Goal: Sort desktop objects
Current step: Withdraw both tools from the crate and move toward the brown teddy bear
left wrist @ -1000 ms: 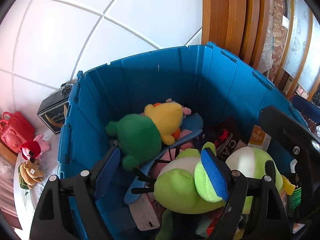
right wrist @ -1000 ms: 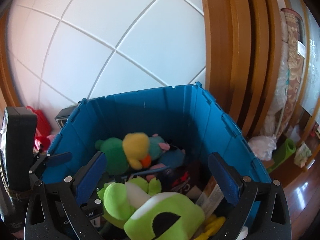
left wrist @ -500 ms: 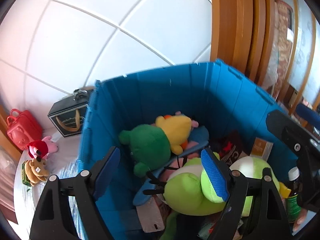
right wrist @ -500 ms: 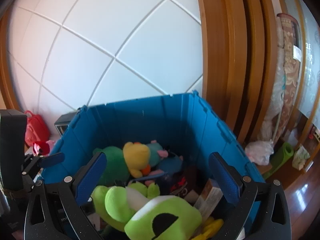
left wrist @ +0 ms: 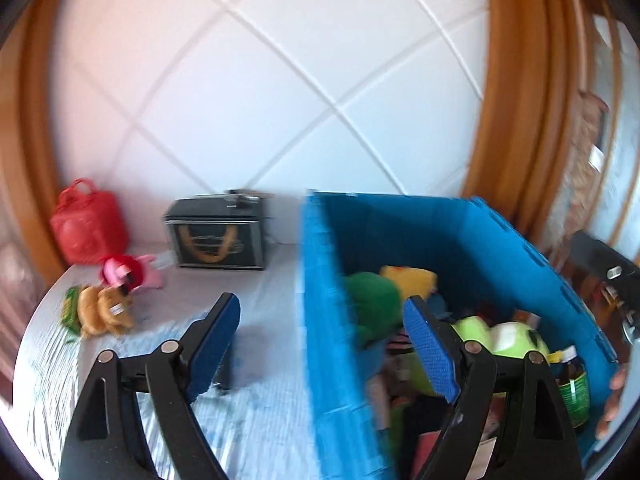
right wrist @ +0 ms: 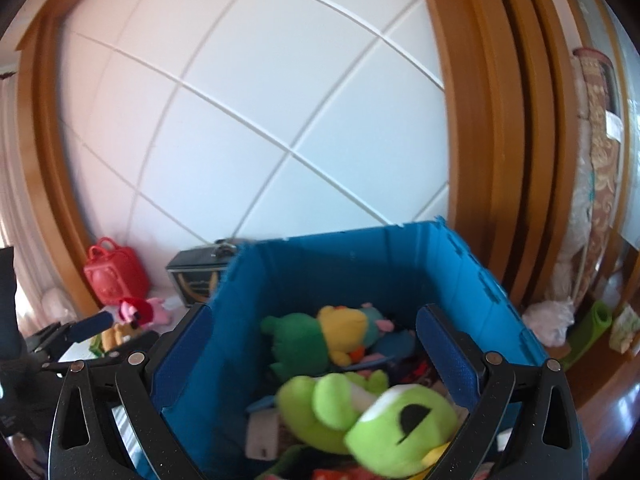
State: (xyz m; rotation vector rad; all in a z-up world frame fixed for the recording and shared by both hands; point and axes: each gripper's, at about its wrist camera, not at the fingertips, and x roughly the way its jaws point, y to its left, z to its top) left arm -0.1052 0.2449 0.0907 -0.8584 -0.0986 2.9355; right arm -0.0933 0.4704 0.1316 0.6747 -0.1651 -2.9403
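Your left hand-held gripper point(left wrist: 320, 332) — jaws wide, empty, straddling the blue bin point(left wrist: 320, 320) wall. Right hand-held gripper point(right wrist: 312, 352) — wide, empty, above the green plush frog point(right wrist: 372, 420), probably binned as sorted.

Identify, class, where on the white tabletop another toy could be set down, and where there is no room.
Free: the tabletop between the brown plush and the blue bin, in front of the black box, where the open left gripper hovers. Crowded: the back left corner, with the red bag and pink plush, and the bin's interior, heaped with toys.
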